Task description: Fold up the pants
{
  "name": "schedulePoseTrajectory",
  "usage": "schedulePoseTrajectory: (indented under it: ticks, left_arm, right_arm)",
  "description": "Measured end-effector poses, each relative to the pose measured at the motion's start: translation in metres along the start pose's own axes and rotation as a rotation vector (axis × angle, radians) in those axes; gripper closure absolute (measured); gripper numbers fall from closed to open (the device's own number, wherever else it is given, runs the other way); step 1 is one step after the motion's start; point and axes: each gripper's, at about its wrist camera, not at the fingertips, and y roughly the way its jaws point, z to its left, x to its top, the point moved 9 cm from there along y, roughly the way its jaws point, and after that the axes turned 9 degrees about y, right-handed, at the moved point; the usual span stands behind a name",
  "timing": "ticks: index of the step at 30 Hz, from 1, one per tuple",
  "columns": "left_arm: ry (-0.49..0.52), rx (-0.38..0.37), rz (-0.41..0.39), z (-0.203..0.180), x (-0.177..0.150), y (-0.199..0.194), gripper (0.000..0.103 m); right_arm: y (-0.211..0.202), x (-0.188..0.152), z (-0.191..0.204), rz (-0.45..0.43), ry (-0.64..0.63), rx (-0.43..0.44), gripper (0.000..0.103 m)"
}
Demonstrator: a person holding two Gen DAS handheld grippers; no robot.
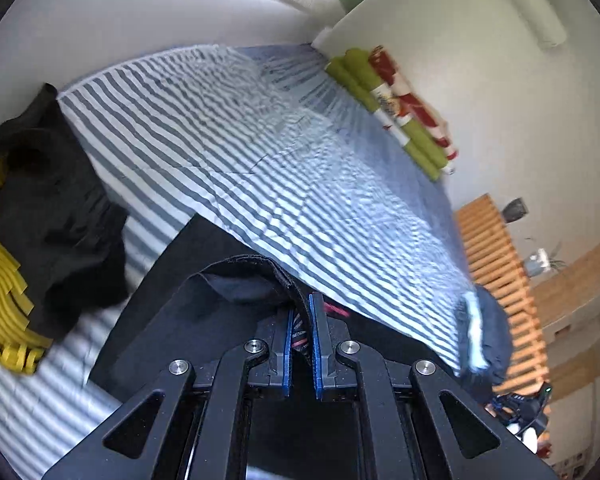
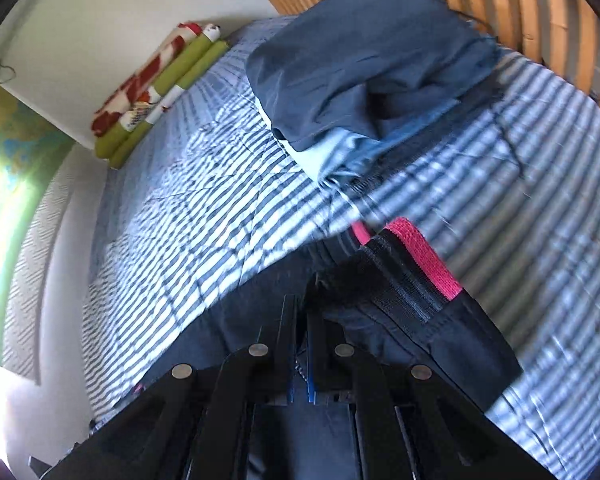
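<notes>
across both views a striped bedspread (image 1: 228,148) in blue-grey and white covers the bed and fills most of the frame, creased, with slatted shadow bands over it. wooden slat headboard (image 2: 540,12) runs along the far edge in the right wrist view. a dark blue garment heap (image 2: 364,64) with a lighter blue piece under it sits on the spread near the headboard. rolled green and red-white blanket (image 1: 400,108) lies against the white wall at the bed's side. another black garment (image 1: 60,216) with yellow fringed strips (image 1: 0,280) beside it sits at the left edge of the left wrist view. black pants (image 2: 452,344) with a pink waistband strip (image 2: 420,252) and mesh panel are lifted off the spread right in front of both cameras, hanging between the two tongs. left gripper (image 1: 301,312) is clenched on the pants' waistband edge, fabric pinched between the blue pads. right gripper (image 2: 300,312) is clenched on the pants too, dark fabric bunched at its tips. edges blurred.
</notes>
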Motion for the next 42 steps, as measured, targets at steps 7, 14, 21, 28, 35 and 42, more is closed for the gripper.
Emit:
schedulePoseTrajectory:
  ticks: [7, 14, 21, 28, 35, 42]
  left_arm:
    - [-0.019, 0.085, 0.090, 0.036, 0.013, 0.085, 0.096]
    - [-0.051, 0.121, 0.137, 0.062, 0.006, 0.122, 0.093]
    - [-0.058, 0.121, 0.149, 0.070, 0.016, 0.107, 0.050]
    - [0.043, 0.091, 0.094, 0.080, 0.015, 0.029, 0.043]
    - [0.179, 0.145, 0.160, 0.101, -0.046, 0.000, 0.044]
    - [0.125, 0.114, 0.210, 0.122, -0.072, 0.016, 0.047]
  right_arm:
    - [0.070, 0.014, 0.031, -0.016, -0.093, -0.118, 0.099]
    - [0.099, 0.019, 0.029, -0.047, -0.142, -0.212, 0.100]
    - [0.095, 0.015, 0.039, -0.023, -0.243, -0.214, 0.088]
    - [0.040, -0.006, 0.062, -0.074, -0.415, -0.176, 0.072]
    - [-0.007, -0.101, 0.086, 0.030, -0.683, -0.043, 0.071]
    - [-0.005, -0.204, 0.071, 0.183, -0.822, -0.012, 0.071]
